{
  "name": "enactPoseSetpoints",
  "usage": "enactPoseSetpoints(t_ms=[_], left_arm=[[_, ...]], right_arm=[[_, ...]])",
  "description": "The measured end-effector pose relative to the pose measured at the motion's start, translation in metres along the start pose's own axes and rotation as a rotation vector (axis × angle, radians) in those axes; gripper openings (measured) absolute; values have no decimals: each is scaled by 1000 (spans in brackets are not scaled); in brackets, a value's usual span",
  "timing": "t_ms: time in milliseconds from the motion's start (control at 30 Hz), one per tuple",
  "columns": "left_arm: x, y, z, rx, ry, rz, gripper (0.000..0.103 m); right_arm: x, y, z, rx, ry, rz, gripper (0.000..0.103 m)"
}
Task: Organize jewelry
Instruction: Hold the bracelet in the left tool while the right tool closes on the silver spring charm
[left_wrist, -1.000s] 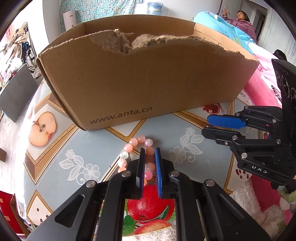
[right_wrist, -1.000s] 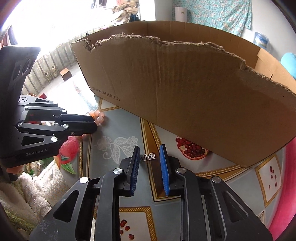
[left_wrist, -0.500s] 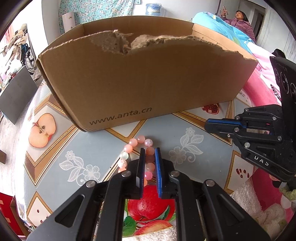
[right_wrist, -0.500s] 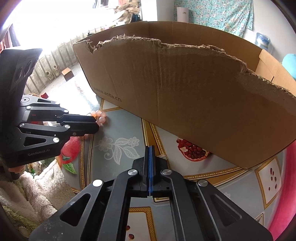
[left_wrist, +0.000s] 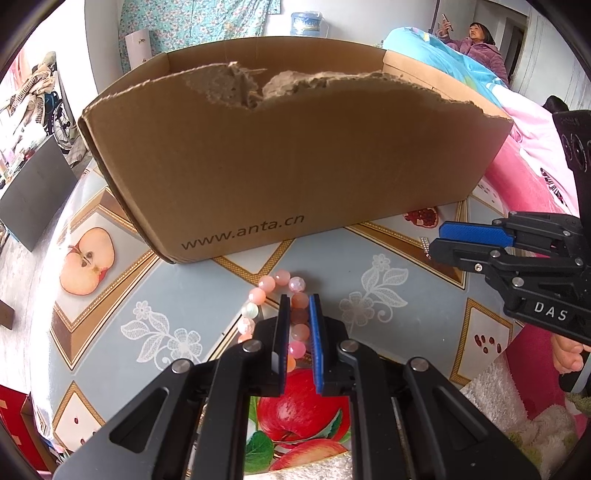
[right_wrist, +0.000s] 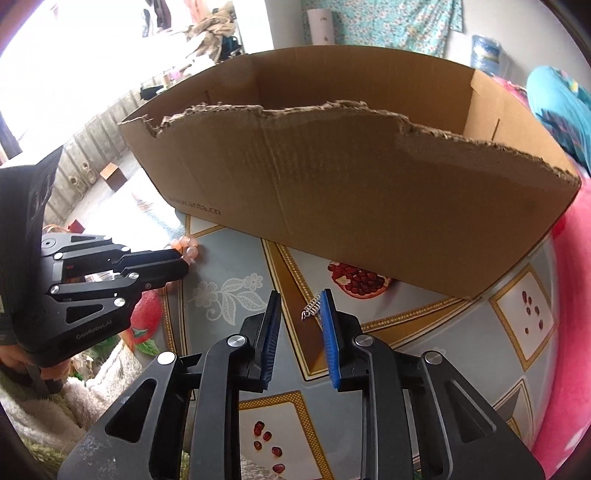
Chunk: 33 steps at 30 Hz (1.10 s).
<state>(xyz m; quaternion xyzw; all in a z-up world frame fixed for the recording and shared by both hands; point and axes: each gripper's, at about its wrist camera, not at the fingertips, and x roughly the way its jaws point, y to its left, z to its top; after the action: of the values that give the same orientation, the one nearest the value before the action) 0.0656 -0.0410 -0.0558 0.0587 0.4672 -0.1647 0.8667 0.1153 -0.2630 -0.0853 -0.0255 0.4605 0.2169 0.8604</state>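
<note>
Pink beads of the bracelet (left_wrist: 291, 314) sit pinched in the left gripper (left_wrist: 299, 306) on the tablecloth (left_wrist: 369, 258), ready for the cardboard box (left_wrist: 280, 155), while the right gripper (right_wrist: 300, 301), having just reopened, straddles the small silver clasp (right_wrist: 312, 308) without pressing it.

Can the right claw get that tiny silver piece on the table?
Probably yes. The right claw is open, its jaws just having been opening, and the silver piece lies loose between its fingertips on the tablecloth, nothing covering it. The piece hugs one pad, so centering may help.
</note>
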Motion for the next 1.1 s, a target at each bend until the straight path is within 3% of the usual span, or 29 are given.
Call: enactPoseSetpoints(t_ms=[100, 200, 300, 533, 833, 900, 1000, 1100], left_arm=[[0, 0, 0, 2, 0, 0, 10], [0, 1, 0, 5, 3, -3, 10], [0, 1, 0, 4, 1, -5, 10], [0, 2, 0, 2, -3, -9, 10], [-1, -4, -3, 46, -25, 23, 10], [-1, -4, -3, 48, -25, 26, 10], [-1, -4, -2, 48, -25, 24, 10], [-1, -3, -2, 48, -25, 28, 10]], right_arm=[[9, 5, -2, 3, -1, -48, 22], [11, 10, -2, -31, -12, -109, 10], [11, 6, -2, -9, -10, -99, 3], [6, -10, -2, 44, -18, -51, 0], [-5, -44, 0, 77, -2, 3, 0], [-9, -43, 2, 37, 6, -9, 4], [-11, -40, 5, -36, 3, -39, 22], [-4, -43, 7, -76, 45, -48, 21]])
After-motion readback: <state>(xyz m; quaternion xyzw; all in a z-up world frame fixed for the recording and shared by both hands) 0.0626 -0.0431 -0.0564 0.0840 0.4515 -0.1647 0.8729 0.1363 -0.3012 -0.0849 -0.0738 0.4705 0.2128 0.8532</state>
